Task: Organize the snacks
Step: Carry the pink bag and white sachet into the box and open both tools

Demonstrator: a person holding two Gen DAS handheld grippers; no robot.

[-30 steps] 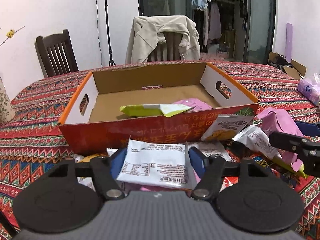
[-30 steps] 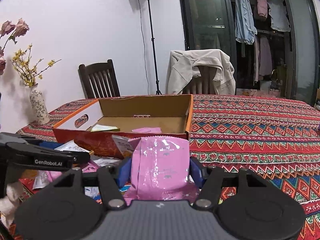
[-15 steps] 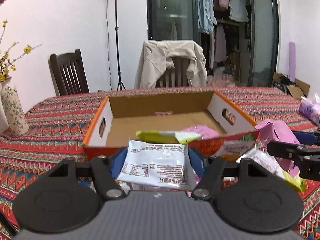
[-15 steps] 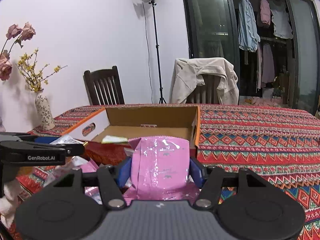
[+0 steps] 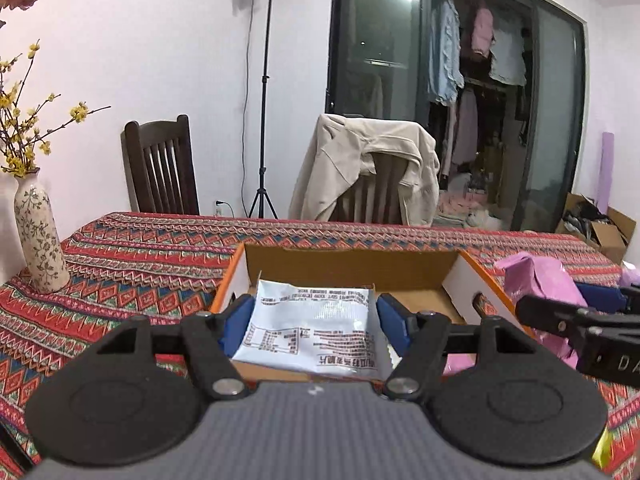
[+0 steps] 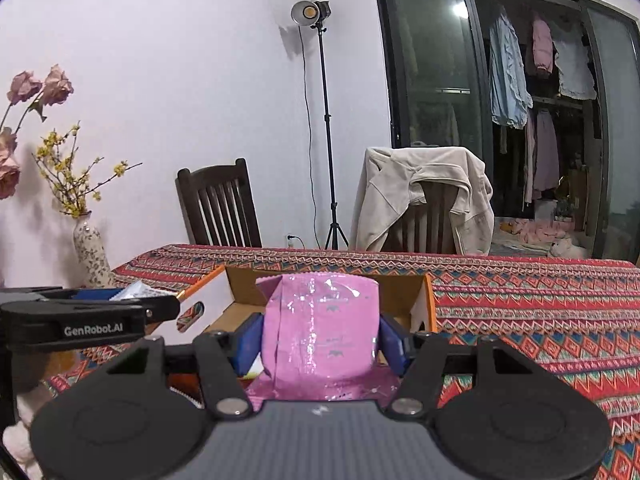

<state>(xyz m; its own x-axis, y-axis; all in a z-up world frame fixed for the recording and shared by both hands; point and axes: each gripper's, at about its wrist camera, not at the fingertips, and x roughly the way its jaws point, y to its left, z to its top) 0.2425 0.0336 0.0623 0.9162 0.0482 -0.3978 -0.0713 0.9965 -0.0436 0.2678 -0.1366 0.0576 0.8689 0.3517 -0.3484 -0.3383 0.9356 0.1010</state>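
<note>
Left gripper (image 5: 312, 320) pinches a white packet (image 5: 308, 330), right gripper (image 6: 318, 338) a pink packet (image 6: 320, 328), both over the box's (image 5: 352, 266) near edge. Carry each well past that edge & keep 'em apart, then let go low.

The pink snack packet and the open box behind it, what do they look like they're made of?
Pink packet: likely thin plastic or foil film with a glossy finish; it shows bright glints and creases between the right gripper pads.
Box: corrugated cardboard, by its look; matte brown inside, white end walls with cut hand-holes, orange rim.
</note>
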